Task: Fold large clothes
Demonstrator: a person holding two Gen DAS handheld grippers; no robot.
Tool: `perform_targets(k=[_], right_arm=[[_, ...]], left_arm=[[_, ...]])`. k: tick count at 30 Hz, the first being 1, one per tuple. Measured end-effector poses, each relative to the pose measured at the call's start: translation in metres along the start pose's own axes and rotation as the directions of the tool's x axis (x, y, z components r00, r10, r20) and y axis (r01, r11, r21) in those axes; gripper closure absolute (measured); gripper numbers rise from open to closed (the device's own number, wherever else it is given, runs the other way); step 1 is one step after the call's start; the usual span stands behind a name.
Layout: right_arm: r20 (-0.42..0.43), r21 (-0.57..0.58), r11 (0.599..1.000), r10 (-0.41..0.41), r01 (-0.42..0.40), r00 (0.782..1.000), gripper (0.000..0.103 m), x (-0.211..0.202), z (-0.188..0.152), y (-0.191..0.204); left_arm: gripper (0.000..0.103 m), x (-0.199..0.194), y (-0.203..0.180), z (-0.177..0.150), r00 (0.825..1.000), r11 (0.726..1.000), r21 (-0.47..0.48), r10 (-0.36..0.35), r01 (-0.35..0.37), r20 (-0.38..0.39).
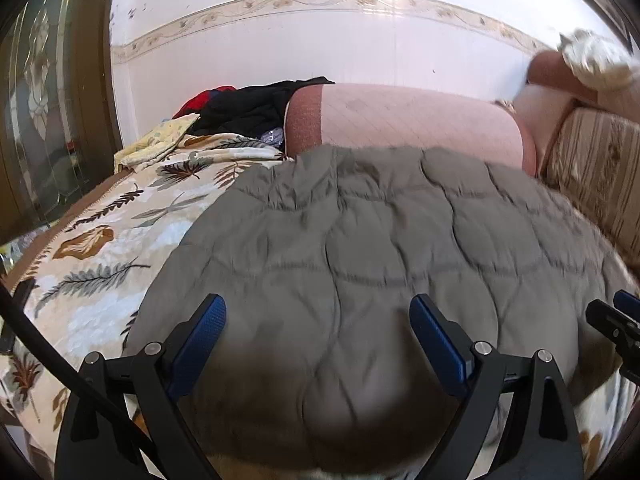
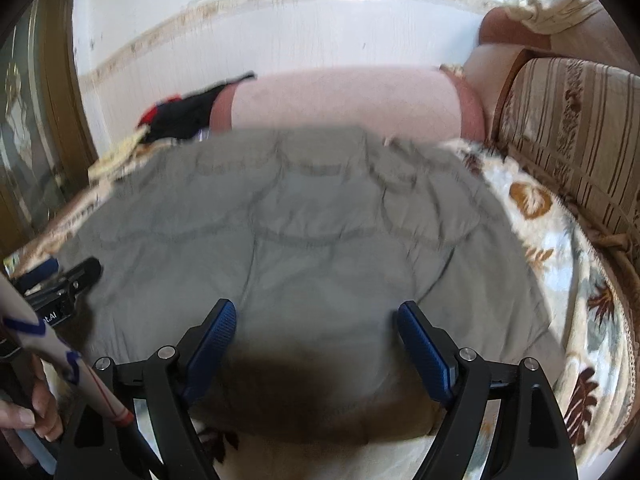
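Note:
A grey quilted garment (image 1: pixel 360 248) lies spread flat on a leaf-print bedspread (image 1: pixel 120 232); it also fills the middle of the right wrist view (image 2: pixel 304 232). My left gripper (image 1: pixel 318 312) is open and empty, hovering over the garment's near edge. My right gripper (image 2: pixel 316 316) is open and empty too, over the same near edge further right. The right gripper's tip shows at the right edge of the left wrist view (image 1: pixel 612 320); the left gripper shows at the left of the right wrist view (image 2: pixel 68 284).
A pink cushion (image 1: pixel 408 120) lies behind the garment, with dark and red clothes (image 1: pixel 248 108) piled to its left. A striped sofa back (image 2: pixel 572 132) runs along the right. A wooden glass door (image 1: pixel 44 100) stands at the left. The bedspread (image 2: pixel 560 248) shows at the right.

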State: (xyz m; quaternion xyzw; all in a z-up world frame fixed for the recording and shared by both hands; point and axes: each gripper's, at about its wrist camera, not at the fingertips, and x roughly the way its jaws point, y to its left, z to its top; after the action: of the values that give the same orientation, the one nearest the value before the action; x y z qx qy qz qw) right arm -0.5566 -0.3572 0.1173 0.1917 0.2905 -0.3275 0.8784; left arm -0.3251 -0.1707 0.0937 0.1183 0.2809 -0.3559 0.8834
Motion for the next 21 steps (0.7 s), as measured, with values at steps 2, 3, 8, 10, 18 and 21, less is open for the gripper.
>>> perform_targets(k=[2, 3, 8, 10, 18, 21], right_arm=[[0.003, 0.011, 1.000, -0.015, 0.015, 1.000, 0.016, 0.008, 0.012, -0.005], [0.003, 0.021, 1.000, -0.017, 0.017, 1.000, 0.016, 0.013, 0.018, -0.008], [-0.075, 0.010, 1.000, -0.018, 0.018, 0.997, 0.019, 0.057, 0.036, -0.008], [-0.109, 0.006, 1.000, -0.025, 0.026, 0.994, 0.017, 0.072, 0.035, -0.006], [-0.101, -0.035, 0.998, -0.051, 0.048, 0.994, 0.014, 0.081, 0.032, -0.002], [-0.073, -0.028, 0.999, -0.048, 0.046, 0.996, 0.014, 0.068, 0.033, 0.001]], left_arm=[[0.010, 0.011, 0.004, 0.008, 1.000, 1.000, -0.030, 0.000, 0.000, -0.015], [0.010, 0.016, 0.004, 0.012, 1.000, 0.999, -0.034, 0.006, -0.007, -0.023], [0.010, 0.051, 0.006, 0.022, 0.994, 0.999, -0.042, 0.007, -0.011, -0.113], [0.010, 0.059, 0.008, 0.024, 0.992, 0.999, -0.053, -0.003, -0.004, -0.130], [0.009, 0.066, 0.005, 0.023, 0.994, 0.999, -0.041, 0.006, -0.011, -0.113], [0.009, 0.055, 0.002, 0.020, 0.996, 1.000, -0.022, 0.014, -0.016, -0.087]])
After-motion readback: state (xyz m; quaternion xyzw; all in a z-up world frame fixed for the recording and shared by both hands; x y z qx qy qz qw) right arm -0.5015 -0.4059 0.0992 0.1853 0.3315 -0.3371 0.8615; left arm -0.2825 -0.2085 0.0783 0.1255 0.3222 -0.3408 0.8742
